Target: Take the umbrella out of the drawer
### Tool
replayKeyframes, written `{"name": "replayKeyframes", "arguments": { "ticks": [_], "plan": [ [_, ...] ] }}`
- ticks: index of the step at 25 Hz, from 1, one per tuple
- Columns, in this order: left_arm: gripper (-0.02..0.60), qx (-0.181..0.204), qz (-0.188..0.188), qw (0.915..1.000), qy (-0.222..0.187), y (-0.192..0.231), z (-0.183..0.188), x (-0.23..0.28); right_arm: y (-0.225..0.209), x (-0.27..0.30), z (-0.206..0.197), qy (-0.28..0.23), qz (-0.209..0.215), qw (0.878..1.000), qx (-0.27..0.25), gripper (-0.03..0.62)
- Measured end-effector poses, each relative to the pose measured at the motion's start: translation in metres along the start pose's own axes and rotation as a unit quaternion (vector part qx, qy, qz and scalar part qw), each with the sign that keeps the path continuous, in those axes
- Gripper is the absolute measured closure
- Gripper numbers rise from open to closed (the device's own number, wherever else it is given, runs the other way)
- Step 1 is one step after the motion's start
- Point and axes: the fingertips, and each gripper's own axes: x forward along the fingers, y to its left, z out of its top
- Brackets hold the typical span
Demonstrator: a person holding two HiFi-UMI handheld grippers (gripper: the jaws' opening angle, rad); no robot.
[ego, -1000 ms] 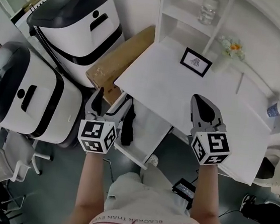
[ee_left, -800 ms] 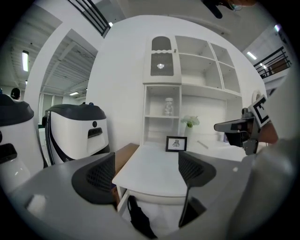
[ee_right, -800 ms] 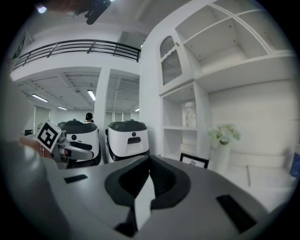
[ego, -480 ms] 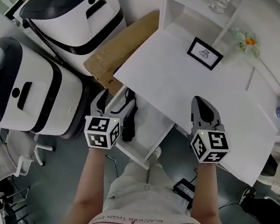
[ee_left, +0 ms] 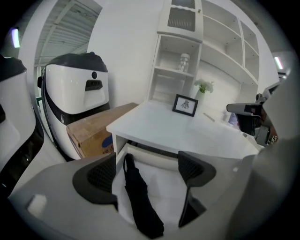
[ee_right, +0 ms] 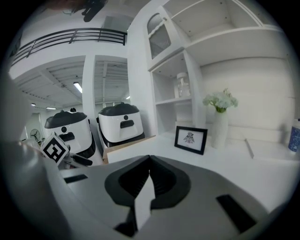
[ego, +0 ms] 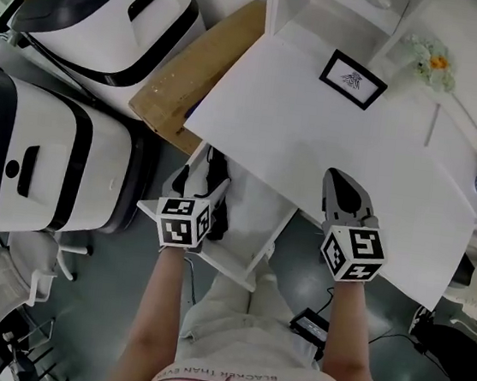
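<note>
Now left gripper [ee_left: 147,171], ribbed pads [ee_left: 99,177] apart, has shifted over the white drawer [ee_left: 151,157], straddling the slim folded black umbrella [ee_left: 138,197]; right gripper [ee_right: 149,177] jaws together, right of drawer.

Head view: left tongs [ego: 199,174] sit left of frame centre, jaws wide apart, pointing toward the top of the frame. Right tongs [ego: 344,184] sit right of centre, jaws pressed together. Both forearms [ego: 160,305] are bare, reaching up from the lower edge, roughly parallel.
</note>
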Motion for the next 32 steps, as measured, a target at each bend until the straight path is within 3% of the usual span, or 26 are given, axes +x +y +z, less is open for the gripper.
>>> {"name": "replayKeyframes", "arguments": {
  "ticks": [9, 18, 32],
  "plan": [
    [0.161, -0.05, 0.009, 0.9947, 0.09, 0.01, -0.062, 0.048, 0.001, 0.003, -0.026, 0.027, -0.01, 1.0, 0.008, 0.586],
    [0.161, -0.069, 0.029, 0.9758, 0.205, 0.017, -0.121, 0.089, 0.0, 0.014, -0.038, 0.049, -0.008, 0.999, 0.0, 0.586],
    [0.191, -0.084, 0.071, 0.9525, 0.284, 0.023, -0.181, 0.126, -0.004, 0.028, -0.054, 0.078, 0.0, 0.997, -0.008, 0.586]
  ]
}}
